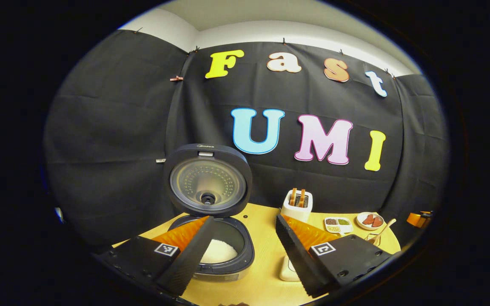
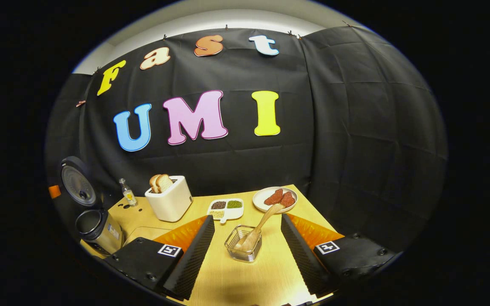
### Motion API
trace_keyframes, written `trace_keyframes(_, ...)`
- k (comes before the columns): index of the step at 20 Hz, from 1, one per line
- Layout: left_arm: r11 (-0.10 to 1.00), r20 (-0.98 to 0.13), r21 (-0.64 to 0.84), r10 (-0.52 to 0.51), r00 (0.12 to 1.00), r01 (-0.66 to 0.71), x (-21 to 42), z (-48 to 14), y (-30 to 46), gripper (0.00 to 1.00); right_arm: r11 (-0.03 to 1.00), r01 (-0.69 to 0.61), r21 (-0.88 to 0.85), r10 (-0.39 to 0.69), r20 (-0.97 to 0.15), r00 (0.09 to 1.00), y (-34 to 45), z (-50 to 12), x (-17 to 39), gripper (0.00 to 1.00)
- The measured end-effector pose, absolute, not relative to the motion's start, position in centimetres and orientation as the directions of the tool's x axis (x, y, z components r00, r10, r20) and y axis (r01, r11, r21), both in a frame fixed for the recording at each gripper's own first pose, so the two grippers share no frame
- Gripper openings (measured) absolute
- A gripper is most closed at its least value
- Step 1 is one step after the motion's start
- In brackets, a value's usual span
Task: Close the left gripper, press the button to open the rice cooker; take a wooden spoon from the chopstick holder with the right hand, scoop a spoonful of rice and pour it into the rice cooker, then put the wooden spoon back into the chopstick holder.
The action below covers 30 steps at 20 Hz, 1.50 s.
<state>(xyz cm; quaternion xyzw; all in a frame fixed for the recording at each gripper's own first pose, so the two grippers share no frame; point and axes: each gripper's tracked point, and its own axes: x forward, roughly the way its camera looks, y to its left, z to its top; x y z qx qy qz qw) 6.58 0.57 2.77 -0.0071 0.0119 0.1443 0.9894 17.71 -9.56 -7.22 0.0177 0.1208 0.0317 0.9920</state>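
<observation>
Right gripper view: wooden spoon (image 2: 258,227) leaning in square glass chopstick holder (image 2: 243,244).

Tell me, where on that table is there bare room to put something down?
Bare wood lies in front of the glass holder between the open right gripper fingers, and between rice cooker and toaster. It is crowded along the back: toaster, divided dish, plate.

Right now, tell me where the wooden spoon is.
In the right gripper view, the wooden spoon leans in the clear glass holder on the table, between the open fingers of the right gripper, before the plate.
</observation>
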Motion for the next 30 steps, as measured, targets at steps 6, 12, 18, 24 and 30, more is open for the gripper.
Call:
trace_keyframes(6, 0.953, -0.080, 0.011, 0.302, 0.950, -0.302, 6.6, 0.4, -2.4, 0.98, 0.991, -0.005, 0.135, 0.047, -0.308, 0.950, -11.0, -10.1, 23.3, 0.98)
trace_keyframes(12, 0.932, -0.156, 0.047, 0.362, 0.919, -0.360, 5.8, -2.5, -3.7, 0.98, 0.983, 0.046, 0.180, 0.035, -0.422, 0.906, -11.8, -16.0, 28.1, 0.98)
trace_keyframes(18, 0.917, -0.233, 0.089, 0.400, 0.887, -0.390, 5.2, -4.4, -5.0, 0.98, 0.973, 0.094, 0.209, 0.036, -0.544, 0.838, -12.0, -22.8, 31.8, 0.98)
trace_keyframes(24, 0.901, -0.338, -0.016, 0.403, 0.850, -0.434, 5.2, -7.9, -6.1, 0.97, 0.922, 0.233, 0.309, -0.005, -0.593, 0.805, -12.4, -25.4, 34.3, 0.73)
trace_keyframes(30, 0.901, -0.422, -0.086, 0.355, 0.834, -0.426, 3.7, -12.0, -7.0, 0.98, 0.869, 0.293, 0.400, 0.036, -0.640, 0.767, -11.6, -26.4, 34.8, 0.24)
